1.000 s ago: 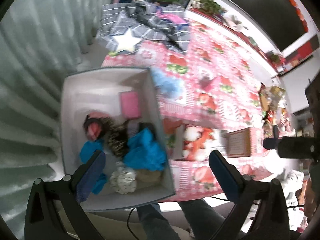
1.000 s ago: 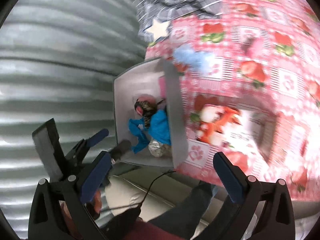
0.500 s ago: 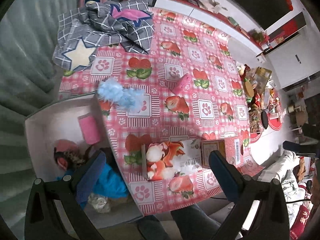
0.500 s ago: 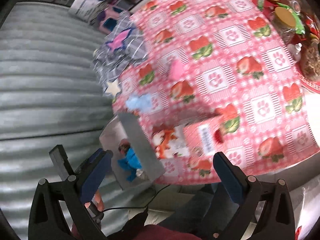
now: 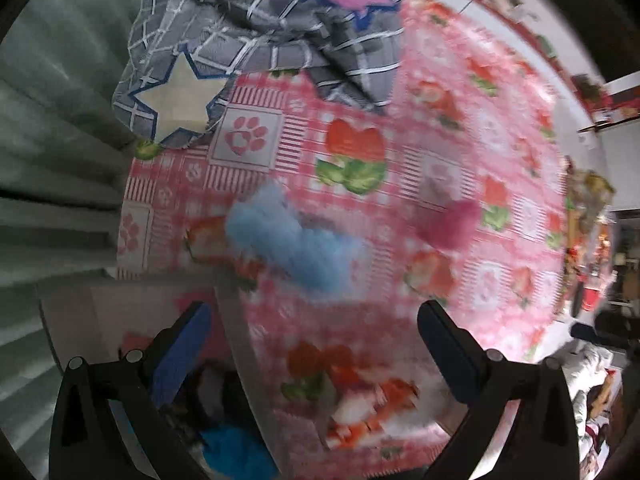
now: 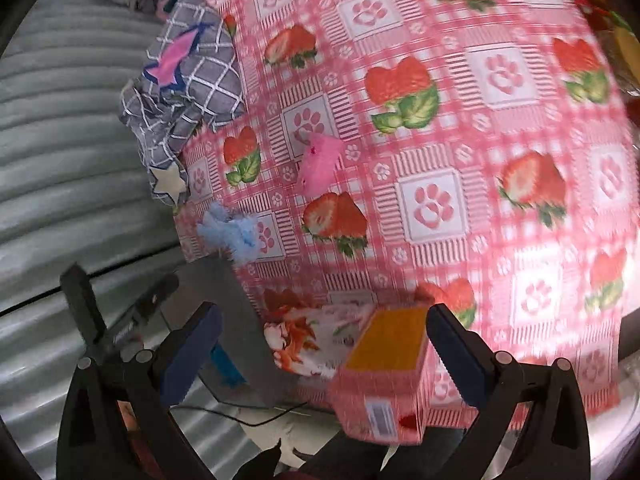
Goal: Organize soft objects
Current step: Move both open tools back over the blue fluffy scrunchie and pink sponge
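A fluffy light-blue soft thing (image 5: 296, 240) lies on the strawberry tablecloth near the table's left edge; it also shows in the right wrist view (image 6: 232, 232). A fluffy pink soft thing (image 5: 452, 220) lies further right on the cloth (image 6: 320, 160). A grey box (image 5: 236, 344) beside the table holds several soft items, one bright blue (image 5: 236, 452). My left gripper (image 5: 312, 348) is open and empty, above the box wall, short of the blue thing. My right gripper (image 6: 320, 348) is open and empty over the table's near edge.
A grey checked cloth with star patches (image 5: 256, 40) is bunched at the table's far left corner (image 6: 188, 80). A tissue box (image 6: 380, 376) and a flat printed pack (image 6: 308, 336) sit at the near edge. Jars and clutter (image 5: 588, 208) crowd the right side. A ribbed curtain (image 6: 60, 160) hangs left.
Both grippers have moved forward and lower over the table. The light-blue thing looms larger in the left view; the box has slid to the lower left. Both stay open.
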`<state>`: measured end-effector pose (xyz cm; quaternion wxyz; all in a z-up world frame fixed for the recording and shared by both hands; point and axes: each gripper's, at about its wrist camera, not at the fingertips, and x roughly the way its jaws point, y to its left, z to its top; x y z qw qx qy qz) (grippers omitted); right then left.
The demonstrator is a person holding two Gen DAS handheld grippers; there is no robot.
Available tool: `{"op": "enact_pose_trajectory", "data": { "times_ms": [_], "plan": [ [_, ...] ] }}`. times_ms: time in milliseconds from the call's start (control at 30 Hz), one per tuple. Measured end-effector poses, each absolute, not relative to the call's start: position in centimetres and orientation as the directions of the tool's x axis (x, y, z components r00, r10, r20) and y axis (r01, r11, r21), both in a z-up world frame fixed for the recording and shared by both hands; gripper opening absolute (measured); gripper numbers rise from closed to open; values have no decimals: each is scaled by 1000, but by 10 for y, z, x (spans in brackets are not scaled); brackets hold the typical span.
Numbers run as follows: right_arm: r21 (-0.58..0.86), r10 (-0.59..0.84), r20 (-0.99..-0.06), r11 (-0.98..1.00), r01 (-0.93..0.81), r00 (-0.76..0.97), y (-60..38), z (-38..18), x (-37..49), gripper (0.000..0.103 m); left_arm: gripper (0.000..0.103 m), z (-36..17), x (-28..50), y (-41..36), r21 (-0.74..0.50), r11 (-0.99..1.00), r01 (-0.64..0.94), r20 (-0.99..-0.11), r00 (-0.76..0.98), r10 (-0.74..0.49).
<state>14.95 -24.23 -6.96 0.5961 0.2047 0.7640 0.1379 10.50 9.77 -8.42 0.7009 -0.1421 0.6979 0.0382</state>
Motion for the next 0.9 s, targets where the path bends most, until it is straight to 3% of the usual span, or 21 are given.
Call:
{"op": "enact_pose_trajectory", "data": {
  "times_ms": [167, 567, 833, 867, 900],
  "plan": [
    [467, 480, -838, 877, 114, -260, -227, -102, 177, 103, 103, -132, 144, 96, -34, 977, -209, -994, -98, -56],
    [424, 418, -858, 904, 48, -299, -174, -183, 230, 103, 103, -194, 157, 101, 31, 955, -295, -959, -278, -54],
    [381, 354, -888, 924, -40, -293, -147, -207, 238, 103, 100, -217, 152, 91, 29, 941, -338, -942, -324, -88],
    [372, 343, -893, 927, -49, -290, -146, -207, 238, 100, 98, -220, 150, 89, 21, 936, -352, -938, -332, -104],
    [362, 331, -899, 930, -61, -286, -144, -208, 238, 90, 97, -223, 149, 88, 12, 931, -366, -932, -340, -122]
  ]
}}
